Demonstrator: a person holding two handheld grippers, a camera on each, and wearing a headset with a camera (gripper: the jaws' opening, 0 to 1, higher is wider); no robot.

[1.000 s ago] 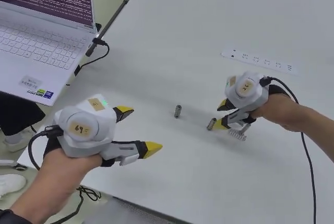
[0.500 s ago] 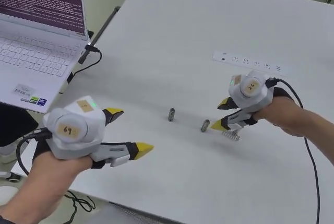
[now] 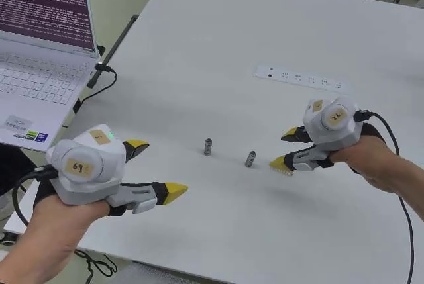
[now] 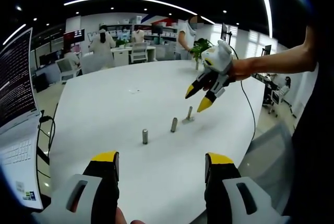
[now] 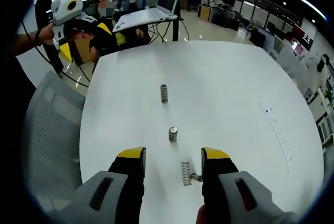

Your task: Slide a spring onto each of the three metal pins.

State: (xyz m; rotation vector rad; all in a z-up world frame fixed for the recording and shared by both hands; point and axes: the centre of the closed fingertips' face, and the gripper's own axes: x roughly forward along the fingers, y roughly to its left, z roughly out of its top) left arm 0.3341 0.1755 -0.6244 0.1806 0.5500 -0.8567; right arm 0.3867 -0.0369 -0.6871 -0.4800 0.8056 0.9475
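Two short metal pins stand on the white table (image 3: 218,52). The left pin (image 3: 208,146) (image 5: 164,93) (image 4: 145,136) wears a spring. The middle pin (image 3: 250,159) (image 5: 173,133) (image 4: 174,125) looks bare. A loose spring (image 3: 286,171) (image 5: 185,173) lies flat on the table just right of it, with a small metal piece (image 5: 195,177) beside it. My right gripper (image 3: 283,149) (image 5: 172,158) (image 4: 199,97) hovers open over that spring without gripping it. My left gripper (image 3: 157,168) (image 4: 162,161) is open and empty, held near the table's front edge, left of the pins.
An open laptop (image 3: 40,46) sits at the far left with a cable (image 3: 99,79) running along the table edge. A white power strip (image 3: 301,79) lies beyond the pins. The right gripper's cable (image 3: 401,185) trails off to the right.
The head camera has shifted, so the whole scene sits lower and further left. My right gripper has drawn back slightly to the right, away from the middle pin. Both grippers stay open.
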